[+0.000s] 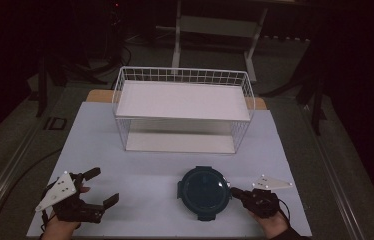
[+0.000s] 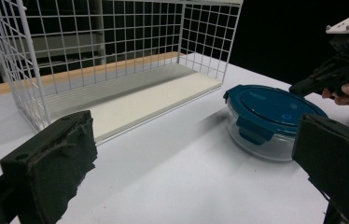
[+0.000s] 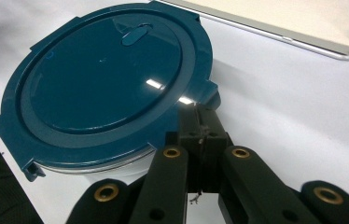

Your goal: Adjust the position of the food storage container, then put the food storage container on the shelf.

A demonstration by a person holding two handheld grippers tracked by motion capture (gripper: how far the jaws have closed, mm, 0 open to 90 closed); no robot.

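Note:
A round clear container with a dark blue lid [image 1: 204, 191] [image 2: 268, 109] [image 3: 102, 79] stands on the white table near the front edge. My right gripper [image 1: 234, 190] [image 3: 200, 112] is shut, its jaws pressed together. Its tips rest at the latch tab on the lid's right rim. In the left gripper view this right gripper [image 2: 303, 86] reaches the lid from the far side. My left gripper [image 1: 104, 186] [image 2: 196, 163] stands open at the front left, well apart from the container, with nothing between its jaws.
A white wire rack [image 1: 182, 100] [image 2: 116, 56] with two flat shelves stands at the back middle of the table; its lower shelf [image 3: 303, 18] lies just beyond the container. The table edge runs close behind both hands.

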